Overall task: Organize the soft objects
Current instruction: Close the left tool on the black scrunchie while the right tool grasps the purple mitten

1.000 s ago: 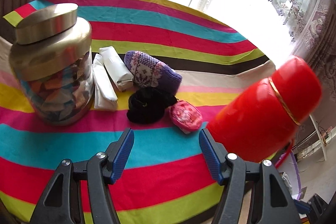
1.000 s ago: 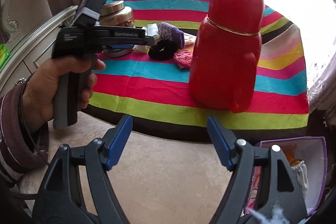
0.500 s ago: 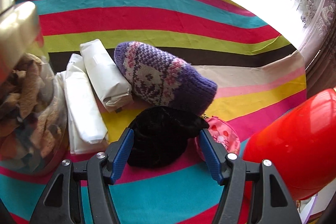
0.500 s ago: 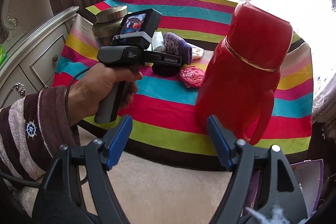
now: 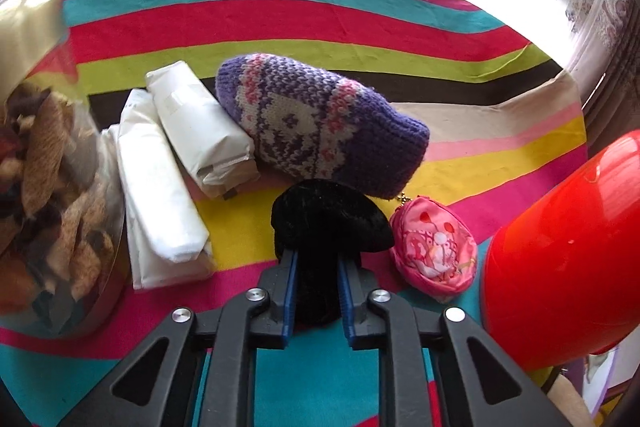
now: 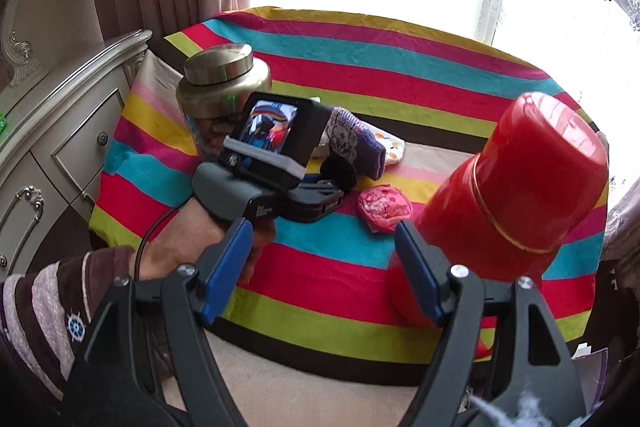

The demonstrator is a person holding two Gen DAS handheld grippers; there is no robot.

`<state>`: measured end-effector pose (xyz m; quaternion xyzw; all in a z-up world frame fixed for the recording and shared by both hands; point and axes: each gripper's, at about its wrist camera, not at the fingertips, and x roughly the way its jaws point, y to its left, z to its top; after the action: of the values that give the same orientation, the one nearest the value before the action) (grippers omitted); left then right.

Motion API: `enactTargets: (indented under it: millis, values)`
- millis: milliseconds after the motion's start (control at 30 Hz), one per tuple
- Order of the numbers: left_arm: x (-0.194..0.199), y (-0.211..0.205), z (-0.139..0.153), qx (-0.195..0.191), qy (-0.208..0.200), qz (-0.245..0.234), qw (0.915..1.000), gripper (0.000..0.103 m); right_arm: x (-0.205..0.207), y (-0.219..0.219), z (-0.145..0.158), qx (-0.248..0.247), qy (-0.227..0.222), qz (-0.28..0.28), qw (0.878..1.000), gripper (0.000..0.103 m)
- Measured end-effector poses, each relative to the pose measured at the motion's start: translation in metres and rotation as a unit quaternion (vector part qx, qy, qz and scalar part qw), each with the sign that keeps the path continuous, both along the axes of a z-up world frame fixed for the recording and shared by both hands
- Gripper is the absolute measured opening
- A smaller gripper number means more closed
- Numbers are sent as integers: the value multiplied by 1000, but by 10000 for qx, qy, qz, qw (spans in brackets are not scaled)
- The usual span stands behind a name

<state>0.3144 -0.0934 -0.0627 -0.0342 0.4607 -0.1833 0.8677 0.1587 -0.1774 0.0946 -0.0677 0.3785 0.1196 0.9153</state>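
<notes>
My left gripper (image 5: 316,287) has its blue pads pinched in on the black fuzzy piece (image 5: 328,223), squeezing its near end narrow between them while the rest bulges out ahead. That black piece sits on the striped cloth (image 5: 280,23), its far edge tucked against the purple knit mitten (image 5: 316,123). Just to the right, the pink pouch (image 5: 436,259) lies beside the black piece, its little gold chain reaching up to the mitten's cuff. To the left, two white wrapped rolls (image 5: 180,163) lie side by side, the nearer one pressed along the glass jar (image 5: 52,195), which crowds my left edge. The red thermos (image 5: 568,287) fills the right edge, near the pouch. So it's tight on both flanks; the open room is the teal and red stripes right under my fingers and the wide bands beyond the mitten.

From my right wrist view, my right gripper (image 6: 320,267) hangs off the near edge of the table with its jaws spread wide and nothing between them. My left hand (image 6: 188,247) grips the other tool's handle just in front of its left finger. The thermos (image 6: 512,203) looks tilted here, standing close to the cloth's near edge, and there's a clear stretch of stripes between it and my left hand. A pale dresser (image 6: 60,131) stands against the table's left side.
</notes>
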Motion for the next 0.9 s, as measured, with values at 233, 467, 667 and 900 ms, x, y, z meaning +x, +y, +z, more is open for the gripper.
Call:
enactTargets:
  millis: [233,467,667,900]
  values:
    - [-26,37,2,-513,421,236,9975,18,47,17,3,-174,23,-26,9998,76]
    - [-58,70,11,-682,605,496,9946,18,107,23,-18,-344,149,-404,9985,76]
    - [-87,78,23,-495,518,810,9941,18,156,33,-52,-725,303,-498,9957,76]
    - [-96,96,29,-301,273,1241,9914,18,206,41,-89,-1357,507,-593,9877,76]
